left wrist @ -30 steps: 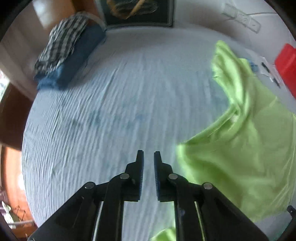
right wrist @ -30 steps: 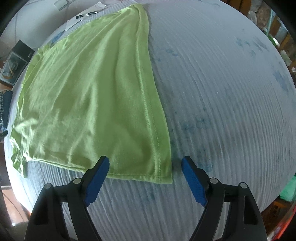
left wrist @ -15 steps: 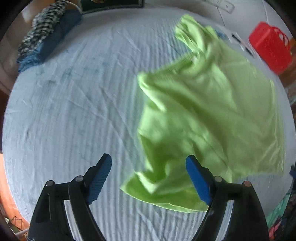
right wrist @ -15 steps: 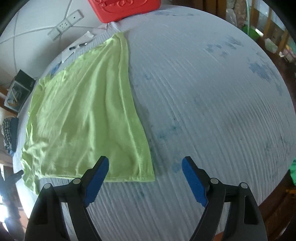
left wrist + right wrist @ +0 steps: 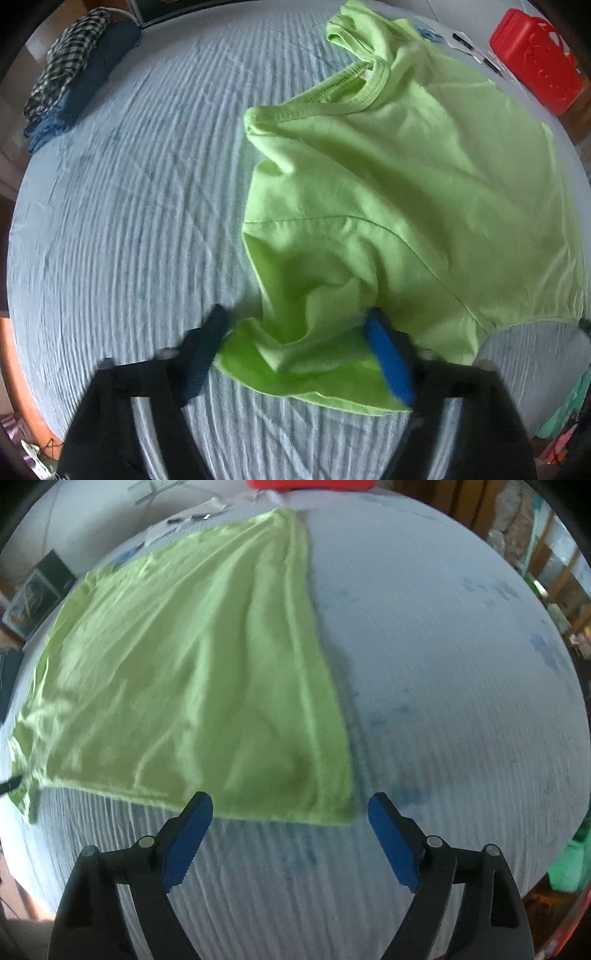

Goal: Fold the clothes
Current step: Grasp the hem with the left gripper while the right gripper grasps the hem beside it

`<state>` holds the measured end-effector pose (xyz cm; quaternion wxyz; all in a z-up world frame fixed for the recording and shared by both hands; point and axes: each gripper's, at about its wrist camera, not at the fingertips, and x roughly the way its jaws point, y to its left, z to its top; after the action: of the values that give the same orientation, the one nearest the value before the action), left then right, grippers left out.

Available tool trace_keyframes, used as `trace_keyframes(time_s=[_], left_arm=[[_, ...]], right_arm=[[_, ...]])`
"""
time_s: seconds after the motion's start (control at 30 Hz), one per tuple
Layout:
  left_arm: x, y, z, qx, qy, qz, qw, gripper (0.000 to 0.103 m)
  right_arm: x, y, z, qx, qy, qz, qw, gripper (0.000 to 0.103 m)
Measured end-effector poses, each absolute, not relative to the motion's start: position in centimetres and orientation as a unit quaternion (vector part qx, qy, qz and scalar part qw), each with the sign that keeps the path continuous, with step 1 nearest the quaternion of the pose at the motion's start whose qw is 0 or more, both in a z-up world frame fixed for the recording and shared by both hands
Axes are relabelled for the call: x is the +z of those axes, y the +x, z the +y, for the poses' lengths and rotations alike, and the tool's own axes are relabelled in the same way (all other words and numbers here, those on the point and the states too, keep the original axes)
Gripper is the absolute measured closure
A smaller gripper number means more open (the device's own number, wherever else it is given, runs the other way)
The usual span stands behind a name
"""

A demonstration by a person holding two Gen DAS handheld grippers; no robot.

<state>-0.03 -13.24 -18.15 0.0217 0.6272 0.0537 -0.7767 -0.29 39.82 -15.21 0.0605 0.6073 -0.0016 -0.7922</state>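
Lime-green T-shirt [image 5: 406, 177], thin and limp, sprawls on the bed [image 5: 129, 221]; both spread grippers, left gripper [image 5: 299, 354] and right gripper [image 5: 290, 834], straddle its sleeve [image 5: 306, 354] and hem corner [image 5: 332, 805], good holds.

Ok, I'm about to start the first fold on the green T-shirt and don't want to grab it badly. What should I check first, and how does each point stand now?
1. Left hand-held gripper open: ok, jaws spread around the bunched sleeve.
2. Right hand-held gripper open: ok, jaws spread at the hem corner.
3. Fabric gripped: not ok, neither has closed.
4. Green T-shirt lying flat: not ok, sleeve and collar end rumpled; hem side smooth.
5. Free bed sheet beside the shirt: ok.
6. Sharp view: not ok, left fingers blurred.
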Motion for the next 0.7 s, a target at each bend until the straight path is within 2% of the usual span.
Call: trace_keyframes(time_s=[0.03, 0.07, 0.1, 0.13, 0.3, 0.5, 0.7], left_arm=[[-18.0, 0.0, -13.3, -0.775, 0.628, 0.058, 0.023, 0.087], [-17.8, 0.1, -13.4, -0.775, 0.628, 0.063, 0.025, 0.094], [-17.5, 0.3, -13.4, -0.777, 0.625, 0.070, 0.025, 0.094], [-17.1, 0.5, -13.5, -0.779, 0.622, 0.078, 0.025, 0.096], [-15.1, 2.3, -14.2, -0.782, 0.616, 0.097, 0.016, 0.096], [-15.0, 3.3, -14.9, -0.762, 0.636, 0.123, -0.013, 0.096], [-10.5, -1.5, -13.5, -0.791, 0.599, 0.120, -0.045, 0.096]], right_arm=[[-15.3, -0.1, 39.3, -0.794, 0.606, 0.020, 0.054, 0.028], [-15.3, 0.0, 38.8, -0.795, 0.603, 0.044, 0.047, 0.048], [-15.0, 0.0, 38.7, -0.797, 0.601, 0.037, 0.053, 0.067], [-14.7, 0.0, 38.6, -0.798, 0.599, 0.029, 0.059, 0.096], [-12.9, 0.2, 40.3, -0.793, 0.603, -0.037, 0.079, 0.097], [-10.8, 1.3, 43.1, -0.779, 0.612, -0.099, 0.095, 0.097], [-9.0, -2.6, 41.9, -0.788, 0.593, -0.115, 0.119, 0.097]])
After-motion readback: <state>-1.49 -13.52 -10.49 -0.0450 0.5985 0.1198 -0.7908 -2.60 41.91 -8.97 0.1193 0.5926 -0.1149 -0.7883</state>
